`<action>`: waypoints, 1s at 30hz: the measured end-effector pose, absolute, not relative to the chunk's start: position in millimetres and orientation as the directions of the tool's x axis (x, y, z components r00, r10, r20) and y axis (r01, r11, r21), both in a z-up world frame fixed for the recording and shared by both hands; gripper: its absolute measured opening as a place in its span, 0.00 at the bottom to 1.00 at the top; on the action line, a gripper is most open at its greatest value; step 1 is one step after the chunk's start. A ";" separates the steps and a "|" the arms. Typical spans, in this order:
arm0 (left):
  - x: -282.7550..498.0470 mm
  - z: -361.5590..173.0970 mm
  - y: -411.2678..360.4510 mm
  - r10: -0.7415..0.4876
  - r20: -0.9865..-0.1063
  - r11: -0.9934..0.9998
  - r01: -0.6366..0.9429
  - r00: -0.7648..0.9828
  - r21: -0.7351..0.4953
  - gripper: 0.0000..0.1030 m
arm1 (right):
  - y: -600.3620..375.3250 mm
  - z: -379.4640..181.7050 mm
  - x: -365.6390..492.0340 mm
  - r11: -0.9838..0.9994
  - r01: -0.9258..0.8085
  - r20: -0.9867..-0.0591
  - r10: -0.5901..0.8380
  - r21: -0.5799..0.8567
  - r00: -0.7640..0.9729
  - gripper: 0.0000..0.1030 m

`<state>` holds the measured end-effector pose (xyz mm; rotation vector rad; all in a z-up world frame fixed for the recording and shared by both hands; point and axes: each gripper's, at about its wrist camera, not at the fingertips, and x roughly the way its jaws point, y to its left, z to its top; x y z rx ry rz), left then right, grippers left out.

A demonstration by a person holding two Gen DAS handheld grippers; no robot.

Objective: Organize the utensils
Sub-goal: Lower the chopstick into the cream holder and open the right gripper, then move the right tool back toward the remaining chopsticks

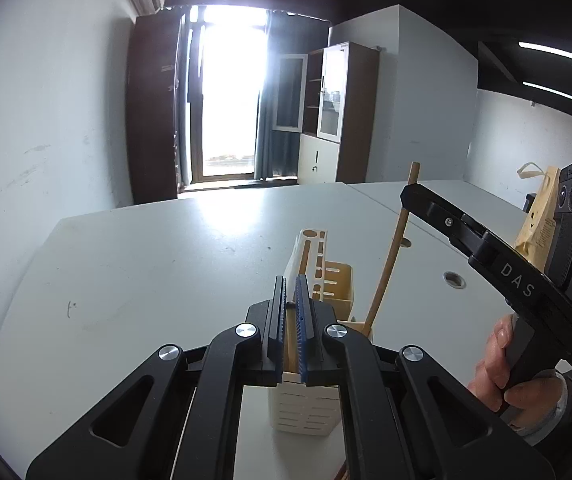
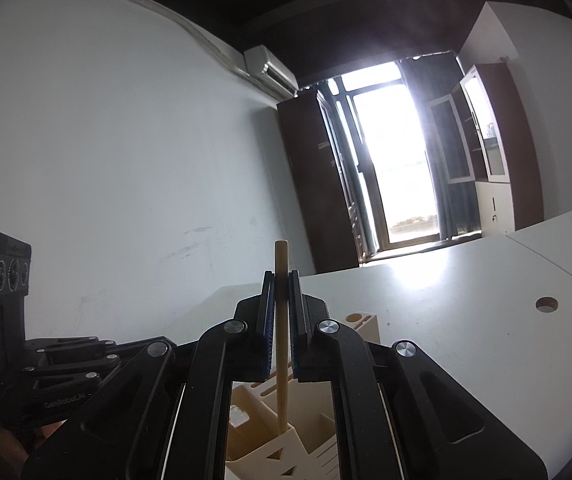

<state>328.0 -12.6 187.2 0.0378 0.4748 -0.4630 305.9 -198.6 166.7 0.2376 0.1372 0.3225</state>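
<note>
A cream slotted utensil holder [image 1: 306,404] stands on the white table [image 1: 146,272], right under my left gripper [image 1: 291,304]. Its pads are shut; a thin wood-coloured strip shows between them, and I cannot tell whether it is a held thing. My right gripper [image 2: 282,280], seen from the side as right gripper [image 1: 408,196], is shut on a long wooden stick [image 2: 282,344]. The wooden stick [image 1: 390,264] leans a little, and its lower end sits in a front compartment of the utensil holder [image 2: 310,436]. The left gripper [image 2: 66,356] shows at the left edge.
A person's hand [image 1: 502,364] grasps the right gripper's handle. Behind it stands a pale wooden board [image 1: 538,216] with a cord loop. Cable holes [image 1: 454,279] [image 2: 547,304] pierce the table. A brown strip [image 1: 342,472] shows at the bottom edge. Bare table [image 2: 446,300] lies left and beyond.
</note>
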 end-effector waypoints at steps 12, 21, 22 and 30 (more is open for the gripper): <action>303.7 180.8 -19.8 -0.457 -0.399 0.876 0.480 0.795 -0.047 0.55 | -208.6 178.0 259.4 0.928 -0.289 -0.044 0.307 0.234 0.951 0.42; 247.4 208.5 7.5 -0.436 -0.262 0.897 0.439 0.861 -0.051 0.94 | -219.9 198.6 204.1 0.937 -0.315 0.032 0.313 0.153 0.949 0.73; 239.4 209.9 11.5 -0.428 -0.243 0.902 0.429 0.870 -0.050 0.94 | -220.8 198.3 198.8 0.936 -0.322 0.036 0.320 0.141 0.947 0.76; 203.9 192.6 44.4 -0.401 -0.199 0.916 0.390 0.894 -0.093 0.94 | -218.0 166.6 182.6 0.948 -0.319 -0.096 0.319 0.013 0.943 0.86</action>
